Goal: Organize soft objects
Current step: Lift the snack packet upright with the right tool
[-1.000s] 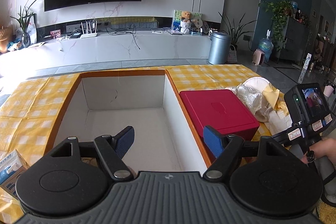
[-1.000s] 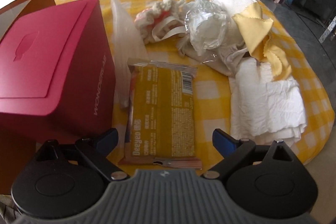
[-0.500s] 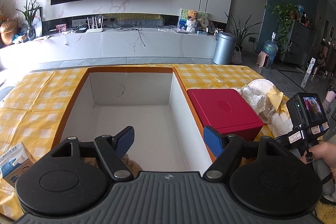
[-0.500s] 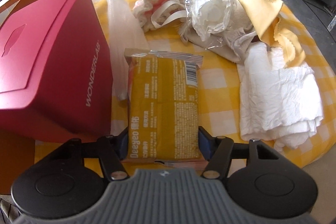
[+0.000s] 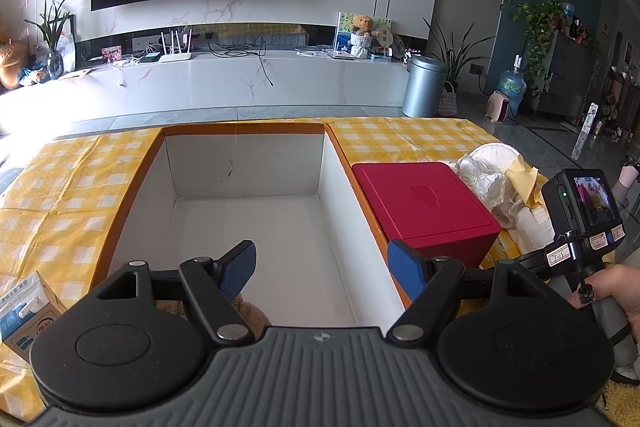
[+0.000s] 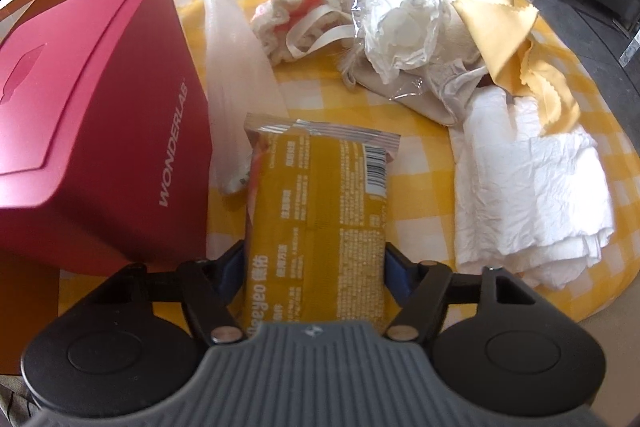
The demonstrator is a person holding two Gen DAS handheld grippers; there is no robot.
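Right gripper (image 6: 314, 263) has its jaws pressed against both long edges of a yellow tissue pack (image 6: 316, 211), which points straight ahead of it over the checked tablecloth (image 6: 424, 163); the jaws have just been closing, with the pack between them. Left gripper (image 5: 322, 265) hangs open and holds nothing, poised over the near end of the big open box (image 5: 248, 163). The box floor ahead of it looks bare; something brown and fuzzy shows just under its left finger, identity unclear. Ahead and to the right of the right gripper lie the other soft items: white folded cloth (image 6: 528, 195), yellow cloth (image 6: 516, 43), crumpled plastic bag (image 6: 396, 27) and knitted piece (image 6: 296, 15). A red box (image 6: 96, 115) sits at its left. Judgement: sorting is at an early stage; the pack is gripped but not yet boxed, and the pile is untouched.
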